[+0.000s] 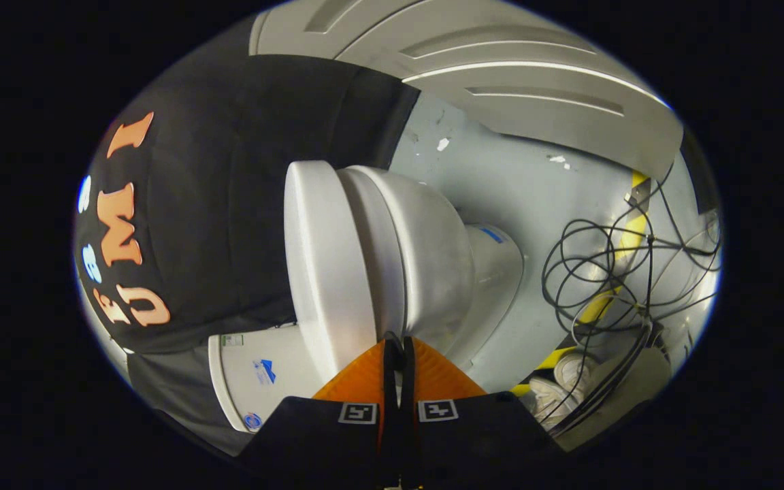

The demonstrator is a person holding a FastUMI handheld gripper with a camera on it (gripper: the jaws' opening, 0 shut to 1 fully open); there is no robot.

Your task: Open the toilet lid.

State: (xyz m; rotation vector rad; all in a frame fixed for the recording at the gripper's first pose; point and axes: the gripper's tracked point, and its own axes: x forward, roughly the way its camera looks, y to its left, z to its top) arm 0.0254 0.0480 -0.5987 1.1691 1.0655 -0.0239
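Observation:
The view is rolled sideways. A white toilet stands on the grey floor, its lid [320, 258] lying down flat on the seat [371, 252] above the bowl [433, 265]. The tank [263, 381] sits behind the lid, against the black cloth wall. My gripper [397, 342] is shut, fingers pressed together with nothing visible between them. Its tips sit right at the front rim of the toilet, about where seat and bowl meet, beside the lid's edge. I cannot tell whether they touch the rim.
A tangle of black cables [603, 272] lies on the grey floor [521, 184] beside the pedestal, over yellow-black tape [627, 238]. A pair of light shoes [569, 374] is near the cables. A white panelled door [501, 75] stands beyond.

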